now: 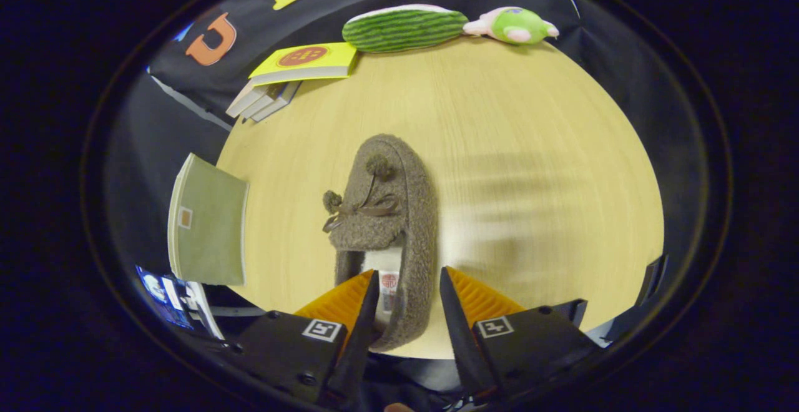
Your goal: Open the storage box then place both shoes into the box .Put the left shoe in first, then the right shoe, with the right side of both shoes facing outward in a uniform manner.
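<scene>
Gripper view. A brown fleece slipper with a bow and pom-poms (384, 225) lies on its side on the pale wooden tabletop (530, 118), toe pointing away. The gripper (409, 293) straddles the heel end: its jaws stand part open, one inside the lined opening, the other outside the heel wall, seemingly not yet pressing, likely so the rim can be pinched. A flat green fabric storage box (209, 225) rests at the table edge beside the slipper.
</scene>
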The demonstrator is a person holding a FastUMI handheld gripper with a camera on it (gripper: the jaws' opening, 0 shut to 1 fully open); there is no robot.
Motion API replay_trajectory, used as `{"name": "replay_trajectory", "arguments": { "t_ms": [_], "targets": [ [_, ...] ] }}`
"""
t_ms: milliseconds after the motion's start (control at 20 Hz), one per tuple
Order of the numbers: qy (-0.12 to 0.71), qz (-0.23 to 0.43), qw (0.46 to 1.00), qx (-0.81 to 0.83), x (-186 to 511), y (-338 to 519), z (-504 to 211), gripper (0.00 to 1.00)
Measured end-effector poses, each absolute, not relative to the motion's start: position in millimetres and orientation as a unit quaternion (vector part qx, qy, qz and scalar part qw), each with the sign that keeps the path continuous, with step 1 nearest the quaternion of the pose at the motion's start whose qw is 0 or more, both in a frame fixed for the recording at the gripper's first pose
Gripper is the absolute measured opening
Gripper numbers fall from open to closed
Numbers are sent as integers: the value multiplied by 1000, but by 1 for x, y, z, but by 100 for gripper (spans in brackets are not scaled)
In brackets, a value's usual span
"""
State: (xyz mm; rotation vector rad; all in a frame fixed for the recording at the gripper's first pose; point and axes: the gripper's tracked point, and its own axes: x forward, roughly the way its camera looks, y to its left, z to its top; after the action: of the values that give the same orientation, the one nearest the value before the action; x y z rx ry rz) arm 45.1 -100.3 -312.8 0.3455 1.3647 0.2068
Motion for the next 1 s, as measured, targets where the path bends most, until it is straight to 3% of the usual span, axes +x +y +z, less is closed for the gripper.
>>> {"name": "replay_trajectory", "arguments": {
  "t_ms": [150, 300, 400, 450, 500, 650, 1000],
  "targets": [
    [637, 79, 745, 182, 47, -102, -326, 34],
    [633, 61, 744, 207, 48, -103, -326, 30],
    [625, 43, 749, 214, 49, -105, -325, 22],
    [624, 42, 746, 228, 48, -101, -323, 9],
    [624, 43, 737, 255, 42, -94, -317, 6],
    [615, 36, 722, 314, 39, -78, -304, 6],
    [555, 44, 764, 325, 40, -20, -213, 6]
  ]
}}
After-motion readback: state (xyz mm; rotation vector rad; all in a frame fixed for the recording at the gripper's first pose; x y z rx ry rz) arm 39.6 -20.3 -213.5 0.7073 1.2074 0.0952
